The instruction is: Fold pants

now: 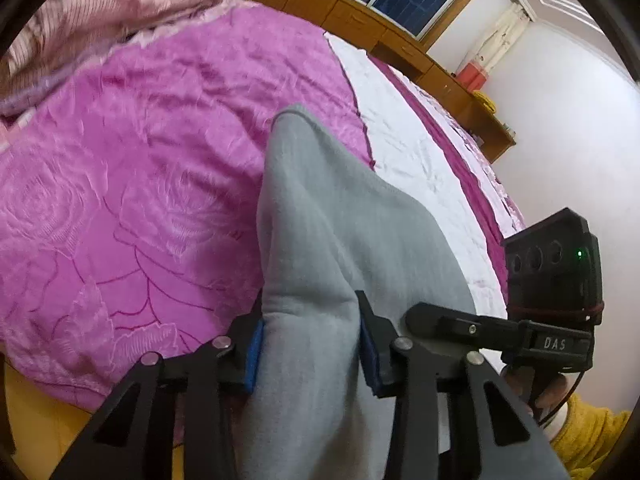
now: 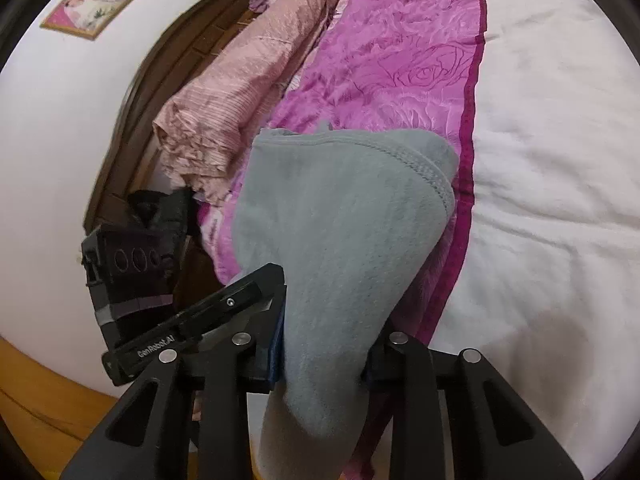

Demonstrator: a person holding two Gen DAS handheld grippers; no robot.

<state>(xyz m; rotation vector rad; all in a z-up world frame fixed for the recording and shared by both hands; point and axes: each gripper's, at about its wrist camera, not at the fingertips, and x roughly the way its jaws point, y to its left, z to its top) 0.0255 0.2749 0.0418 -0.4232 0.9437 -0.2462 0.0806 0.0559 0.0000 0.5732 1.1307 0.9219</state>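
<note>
While both the left hand-held gripper and the right hand-held gripper pinch the grey pants above the bed, folding looks barely begun.

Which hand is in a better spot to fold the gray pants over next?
Probably neither: both hold the gray pants. The left gripper and the right gripper each have jaws clamped on the cloth over the pink blanket, so they would likely fold together.

The left gripper clamps grey pants at lower centre (blue pads pressing), over a pink blanket filling the left.
</note>
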